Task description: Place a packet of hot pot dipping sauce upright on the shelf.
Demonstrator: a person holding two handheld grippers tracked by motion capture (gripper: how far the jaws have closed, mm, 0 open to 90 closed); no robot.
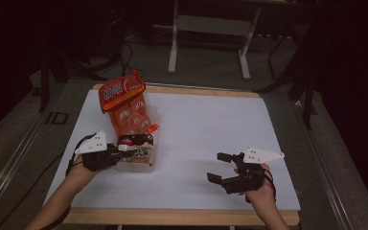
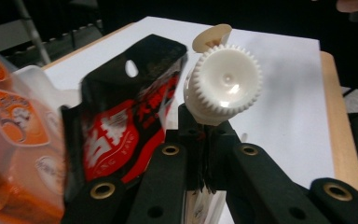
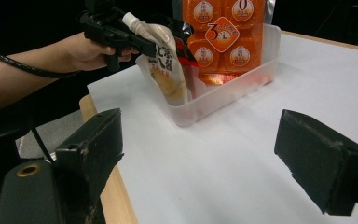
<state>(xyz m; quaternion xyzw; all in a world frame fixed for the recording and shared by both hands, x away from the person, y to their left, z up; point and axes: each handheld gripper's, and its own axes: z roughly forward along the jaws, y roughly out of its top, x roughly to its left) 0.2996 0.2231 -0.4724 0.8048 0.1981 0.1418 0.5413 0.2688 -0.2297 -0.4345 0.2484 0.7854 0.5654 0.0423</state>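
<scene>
My left gripper point(image 1: 120, 150) is shut on the neck of a spouted pouch point(image 1: 137, 156), just below its white ribbed cap point(image 2: 224, 84). The pouch point(image 3: 168, 70) stands tilted at the near end of a clear plastic bin point(image 1: 152, 162). The left gripper view shows the left gripper point(image 2: 205, 135) pinching the neck between its jaws. An orange snack bag point(image 1: 127, 103) leans upright in the bin point(image 3: 223, 93), with a black and red packet point(image 2: 121, 126) beside the pouch. My right gripper point(image 1: 218, 167) hovers open over the table's right side. Its jaws point(image 3: 200, 154) stand wide apart with nothing between them.
A white sheet point(image 1: 211, 129) covers the wooden table, whose front edge point(image 1: 182, 216) runs near the person's forearms. A metal stand point(image 1: 211, 28) rises on the dark floor beyond the far edge.
</scene>
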